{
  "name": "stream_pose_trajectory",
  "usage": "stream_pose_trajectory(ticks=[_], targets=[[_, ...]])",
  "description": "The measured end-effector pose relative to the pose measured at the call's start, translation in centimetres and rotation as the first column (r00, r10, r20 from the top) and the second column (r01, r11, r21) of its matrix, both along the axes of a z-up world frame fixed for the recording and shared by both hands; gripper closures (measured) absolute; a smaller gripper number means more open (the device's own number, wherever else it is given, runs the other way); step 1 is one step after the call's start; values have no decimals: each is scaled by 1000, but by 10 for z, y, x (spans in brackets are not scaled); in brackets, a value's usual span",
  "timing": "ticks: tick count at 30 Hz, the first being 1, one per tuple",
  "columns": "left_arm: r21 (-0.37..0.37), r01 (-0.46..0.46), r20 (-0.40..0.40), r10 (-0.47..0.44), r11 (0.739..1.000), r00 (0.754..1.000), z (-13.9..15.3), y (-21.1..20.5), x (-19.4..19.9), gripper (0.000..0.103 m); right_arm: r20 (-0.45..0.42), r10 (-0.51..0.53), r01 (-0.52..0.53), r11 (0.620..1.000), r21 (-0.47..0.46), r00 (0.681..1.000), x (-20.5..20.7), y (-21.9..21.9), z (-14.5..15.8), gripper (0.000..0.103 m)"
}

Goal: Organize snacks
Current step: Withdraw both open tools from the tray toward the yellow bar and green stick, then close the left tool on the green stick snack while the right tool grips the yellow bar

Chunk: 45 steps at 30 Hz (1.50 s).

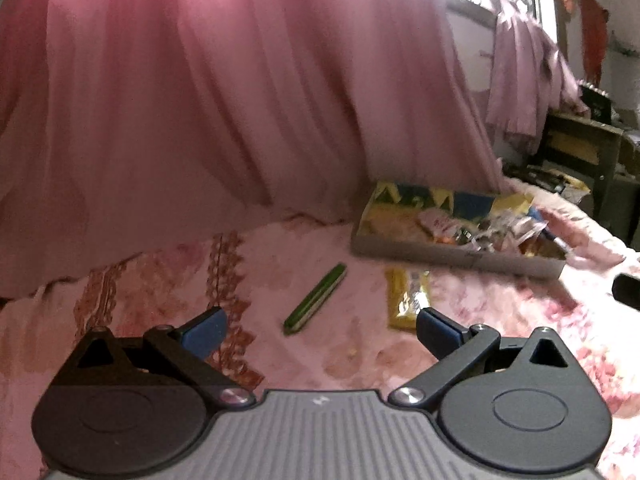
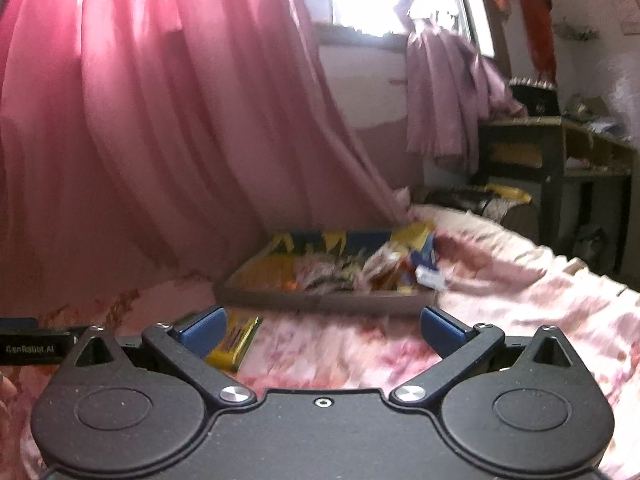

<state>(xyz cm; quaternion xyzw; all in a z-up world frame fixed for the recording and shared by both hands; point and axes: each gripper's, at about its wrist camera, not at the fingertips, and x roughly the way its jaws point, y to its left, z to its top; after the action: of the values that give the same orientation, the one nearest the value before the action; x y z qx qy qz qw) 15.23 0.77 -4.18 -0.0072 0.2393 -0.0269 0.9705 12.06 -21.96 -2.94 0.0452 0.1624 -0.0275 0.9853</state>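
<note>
A shallow cardboard box (image 1: 452,254) holding several snack packets lies on the pink floral bedspread; it also shows in the right wrist view (image 2: 320,300). A green snack stick (image 1: 316,299) and a yellow snack packet (image 1: 406,298) lie loose on the bed in front of the box. The yellow packet also shows in the right wrist view (image 2: 236,342), just past the left finger. My left gripper (image 1: 320,330) is open and empty, above the bed short of the green stick. My right gripper (image 2: 322,330) is open and empty, short of the box.
A pink curtain (image 1: 200,100) hangs close behind the bed and box. A dark wooden desk (image 2: 560,152) stands at the far right past the bed's end. The left gripper's body (image 2: 32,346) shows at the right wrist view's left edge.
</note>
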Motion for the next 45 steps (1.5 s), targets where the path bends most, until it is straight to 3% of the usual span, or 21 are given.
stream_pose_trajectory(ticks=[4, 11, 17, 26, 45], targets=[[-5, 4, -36, -4, 1000, 999, -6, 10, 10, 0, -52, 13, -13, 1000, -9, 999, 7, 6, -9, 1], [91, 96, -81, -89, 991, 993, -14, 14, 24, 0, -120, 32, -35, 999, -22, 992, 19, 16, -22, 1], [69, 120, -115, -112, 990, 987, -22, 21, 38, 0, -165, 41, -48, 998, -38, 985, 31, 22, -34, 1], [102, 164, -78, -156, 981, 985, -25, 29, 62, 0, -210, 50, -63, 996, -55, 976, 56, 33, -48, 1], [7, 103, -166, -101, 995, 981, -50, 52, 135, 0, -236, 138, -162, 983, -84, 962, 151, 80, -76, 1]])
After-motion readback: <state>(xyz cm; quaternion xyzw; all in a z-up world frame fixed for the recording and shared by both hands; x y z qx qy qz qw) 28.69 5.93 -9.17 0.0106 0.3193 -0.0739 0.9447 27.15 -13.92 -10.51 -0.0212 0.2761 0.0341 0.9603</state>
